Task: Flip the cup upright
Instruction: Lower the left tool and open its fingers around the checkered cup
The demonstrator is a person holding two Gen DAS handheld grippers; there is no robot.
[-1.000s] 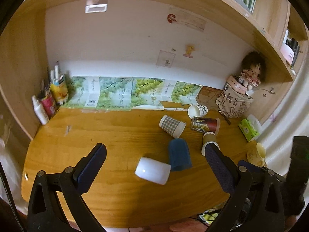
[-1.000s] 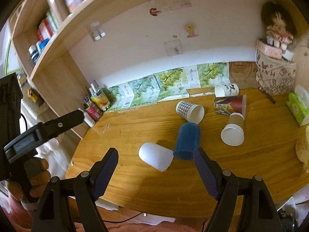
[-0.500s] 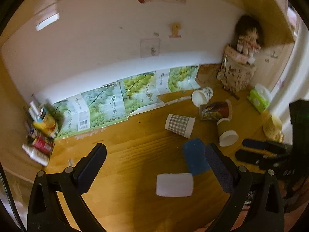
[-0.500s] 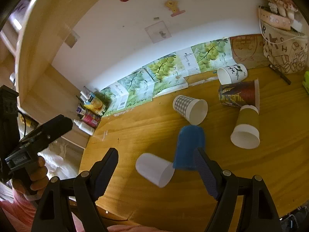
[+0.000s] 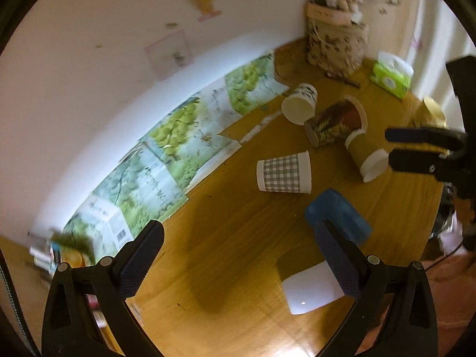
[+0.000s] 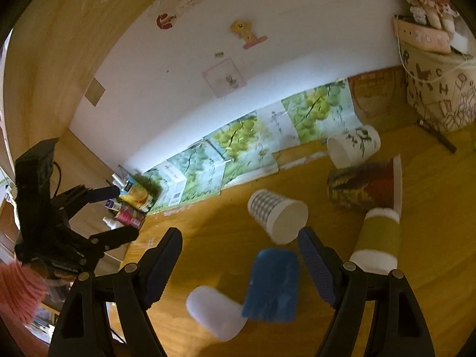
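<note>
Several cups lie on their sides on the wooden desk (image 5: 226,255). A white cup (image 5: 312,291) and a blue cup (image 5: 339,217) lie nearest, by my left gripper's right finger. Farther off are a checked cup (image 5: 282,172), an olive cup (image 5: 366,154), a brown printed cup (image 5: 336,125) and a white leaf-print cup (image 5: 299,104). My left gripper (image 5: 238,244) is open and empty above the desk. My right gripper (image 6: 241,250) is open and empty, with the blue cup (image 6: 273,285) between its fingers and the white cup (image 6: 214,312) lower left. The right gripper also shows at the right of the left wrist view (image 5: 389,148).
Green printed sheets (image 5: 166,160) lie along the back wall. A patterned fabric box (image 5: 336,47) and a green tissue pack (image 5: 389,77) stand at the back right. Bottles and tubes (image 6: 131,205) crowd the left corner. The desk's front edge curves close below the cups.
Both grippers have moved forward and tilted down toward the cups. The blue cup now sits between the right gripper's fingers. No cup has moved.
</note>
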